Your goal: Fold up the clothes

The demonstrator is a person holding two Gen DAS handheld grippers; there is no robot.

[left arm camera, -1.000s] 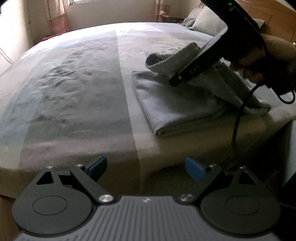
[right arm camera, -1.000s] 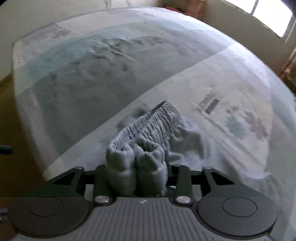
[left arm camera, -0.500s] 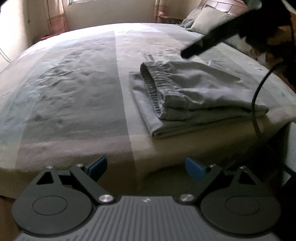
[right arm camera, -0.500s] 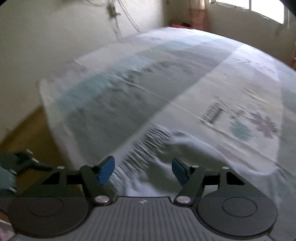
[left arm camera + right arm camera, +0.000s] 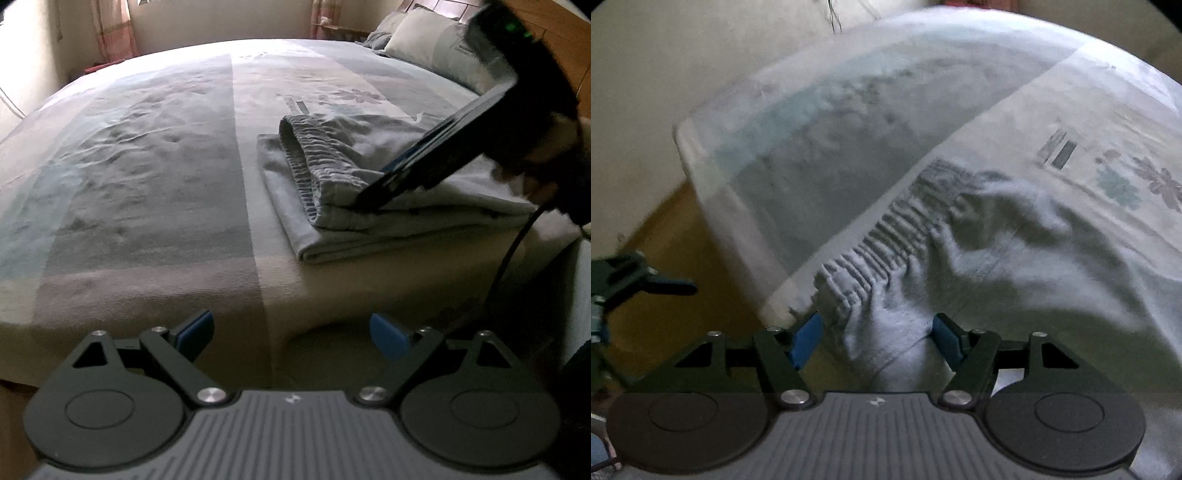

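The left gripper (image 5: 291,334) hangs just off the near edge of the bed (image 5: 147,192), jaws spread wide and holding nothing; the right gripper (image 5: 875,341) is lowered onto the folded grey trousers (image 5: 351,184), jaws apart, with the ribbed waistband (image 5: 886,236) bunched between the blue pads (image 5: 807,338), not clamped; the trousers lie near the bed's near edge, toward its right; a wide stretch of bedspread lies bare to their left.

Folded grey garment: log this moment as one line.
garment: folded, on bed near edge | right tool: open, pads astride waistband end | left tool: open, empty, off the bed edge
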